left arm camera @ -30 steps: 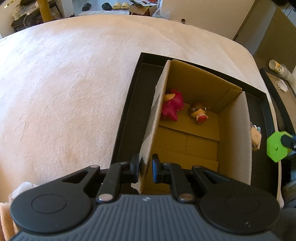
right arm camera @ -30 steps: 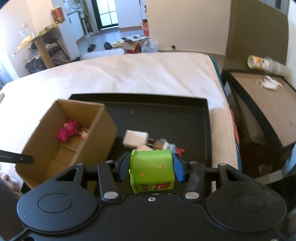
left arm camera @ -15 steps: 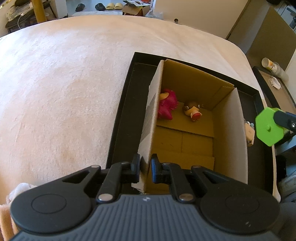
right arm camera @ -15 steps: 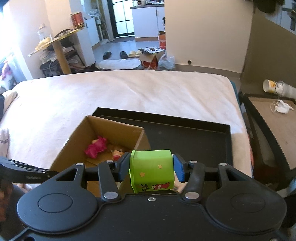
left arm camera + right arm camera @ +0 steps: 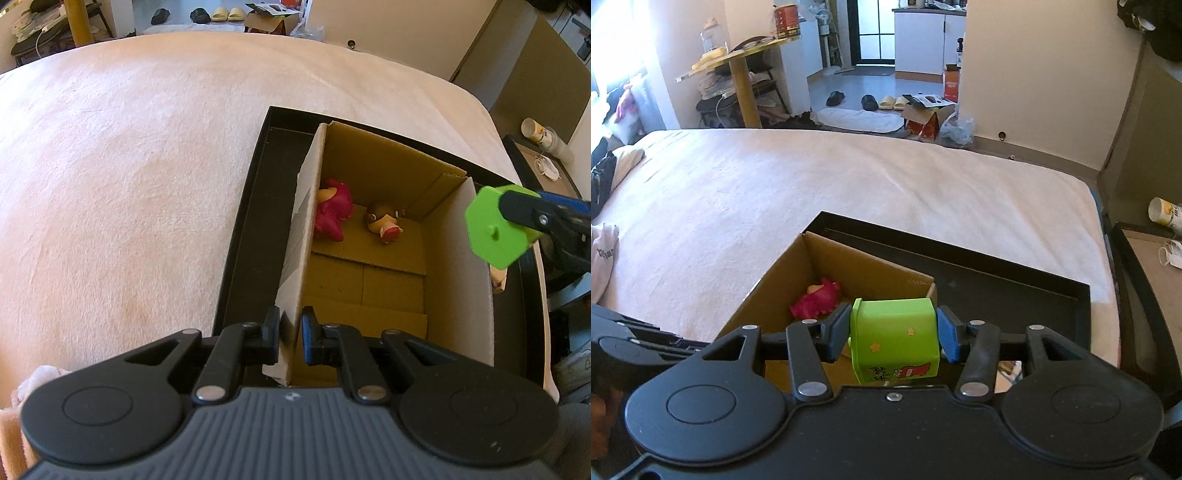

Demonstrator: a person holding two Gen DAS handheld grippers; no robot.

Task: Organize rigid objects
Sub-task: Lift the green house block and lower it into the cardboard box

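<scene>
Across the pale bed (image 5: 129,166), the left gripper (image 5: 289,334) pinches the cardboard box (image 5: 369,273) wall between clenched jaws, apparently steadying it, while the right gripper (image 5: 893,334) grasps the green toy (image 5: 894,341) just above its opening.

A lived-in home, a small flat. Ahead of the tool lies a bed (image 5: 849,184) under a pale blanket; beyond it, slippers (image 5: 886,102) sit on the floor by a doorway, with white kitchen cabinets (image 5: 923,37) behind. To the far left stands a cluttered round table (image 5: 738,59).
</scene>
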